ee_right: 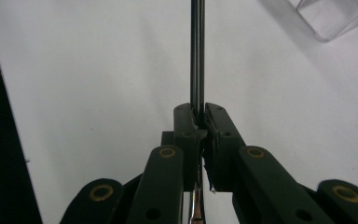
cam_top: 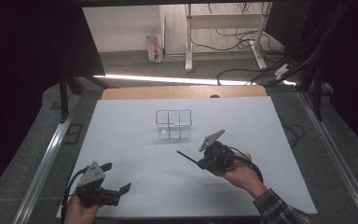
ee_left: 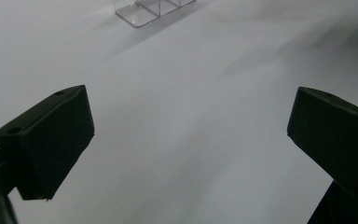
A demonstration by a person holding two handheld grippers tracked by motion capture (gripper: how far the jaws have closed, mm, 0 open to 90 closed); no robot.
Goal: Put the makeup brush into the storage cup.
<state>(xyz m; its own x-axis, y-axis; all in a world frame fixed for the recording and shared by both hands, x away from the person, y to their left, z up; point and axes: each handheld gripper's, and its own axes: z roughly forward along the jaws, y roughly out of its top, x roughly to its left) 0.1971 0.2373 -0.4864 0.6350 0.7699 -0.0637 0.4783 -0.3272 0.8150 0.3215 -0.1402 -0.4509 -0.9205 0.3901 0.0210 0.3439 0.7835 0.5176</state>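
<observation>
A clear plastic box with inner dividers stands on the white sheet, a little behind the middle. My right gripper hovers in front of it and to its right, shut on a thin dark rod that sticks out to the left. In the right gripper view the rod runs straight up from between the pressed jaws, and the box corner sits at the top right. My left gripper rests open near the front left corner, nothing between its fingers. The box lies far ahead of it.
The white sheet covers a wooden tabletop whose far edge shows behind it. Metal frame rails run along both sides. Beyond the table, desk legs and cables lie on the floor.
</observation>
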